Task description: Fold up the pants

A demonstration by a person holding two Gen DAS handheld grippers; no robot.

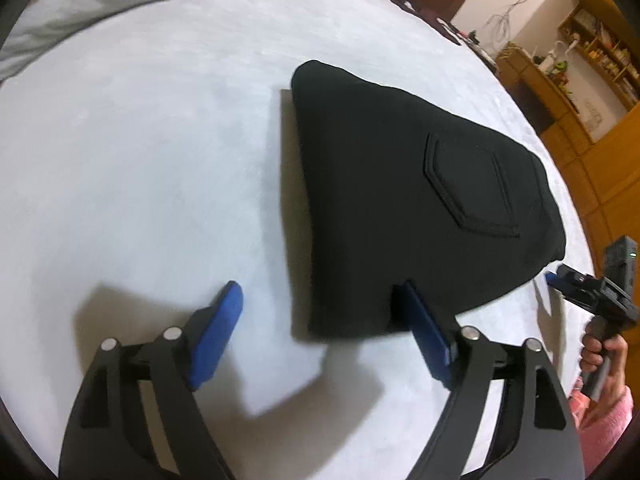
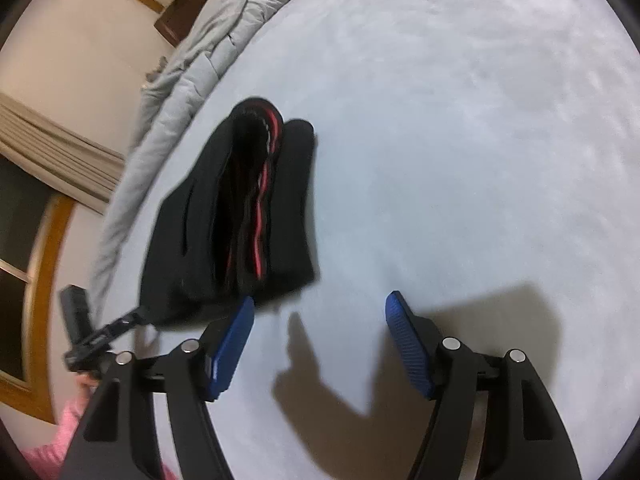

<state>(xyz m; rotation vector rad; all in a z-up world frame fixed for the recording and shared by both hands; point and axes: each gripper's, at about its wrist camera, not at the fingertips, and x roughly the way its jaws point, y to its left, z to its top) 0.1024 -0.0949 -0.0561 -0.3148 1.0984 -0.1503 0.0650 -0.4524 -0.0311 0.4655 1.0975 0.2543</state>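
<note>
Left wrist view: one folded black pants (image 1: 400, 208) on bed (image 1: 140, 140); both grippers, left gripper (image 1: 320, 320) and right gripper (image 2: 320, 320), jaws wide, empty.

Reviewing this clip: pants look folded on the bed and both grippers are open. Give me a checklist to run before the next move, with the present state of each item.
1. Pants folded into a compact bundle: ok, layers stacked, back pocket on top.
2. Left gripper open and holding nothing: ok, though its right finger sits at the bundle's near edge; contact cannot tell.
3. Right gripper open and empty: ok, jaws wide over bare bed.
4. Bundle edges aligned: cannot tell; the right wrist view shows the waistband end gaping, red trim visible.
5. Bundle fully supported on the bed: ok.
6. Room to withdraw both grippers: ok.
</note>
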